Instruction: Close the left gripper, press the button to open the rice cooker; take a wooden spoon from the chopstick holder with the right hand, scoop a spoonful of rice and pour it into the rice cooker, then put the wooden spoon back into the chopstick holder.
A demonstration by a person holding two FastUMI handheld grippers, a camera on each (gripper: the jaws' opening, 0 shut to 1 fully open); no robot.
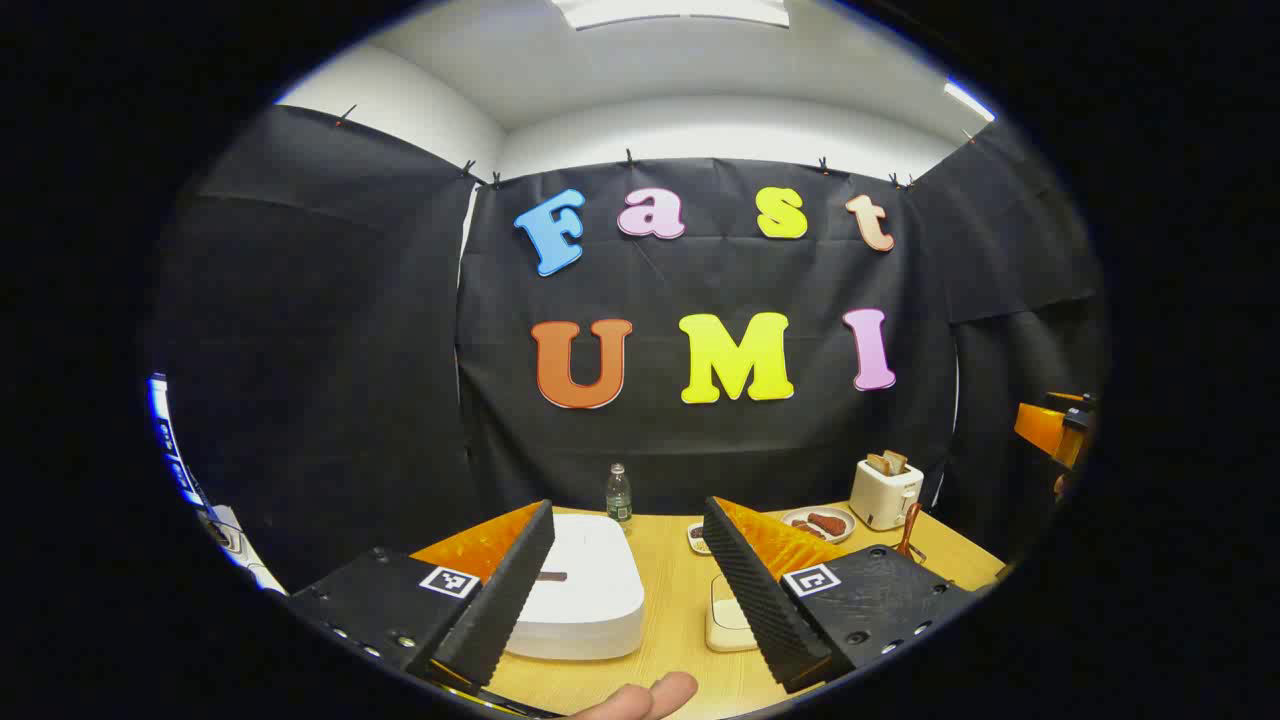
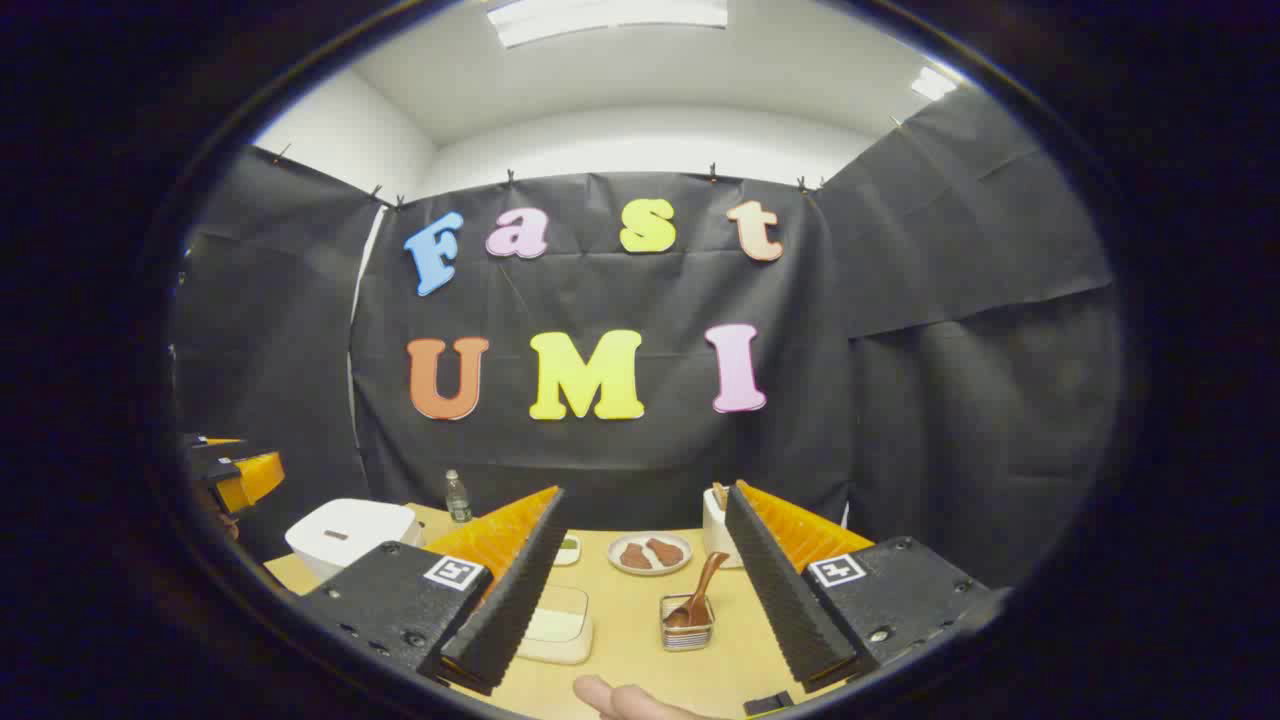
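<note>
The white rice cooker (image 1: 590, 600) sits on the wooden table with its lid down, a dark slot on top. It lies just beyond my left gripper (image 1: 628, 512), which hangs open above the table, its left finger covering the cooker's near left corner. My right gripper (image 2: 645, 495) is open too, with nothing between its fingers. Below and ahead of it the wooden spoon (image 2: 697, 592) leans in the small metal chopstick holder (image 2: 686, 632). A clear container of rice (image 2: 556, 625) stands left of the holder. The cooker (image 2: 350, 530) is at the far left.
A toaster (image 1: 884, 490) with bread, a plate of sausages (image 1: 818, 523), a small bottle (image 1: 619, 495) and a small dish (image 2: 567, 548) stand along the table's back. A person's fingertip (image 1: 640, 700) shows at the near edge. The other gripper (image 2: 235, 470) hovers at the left.
</note>
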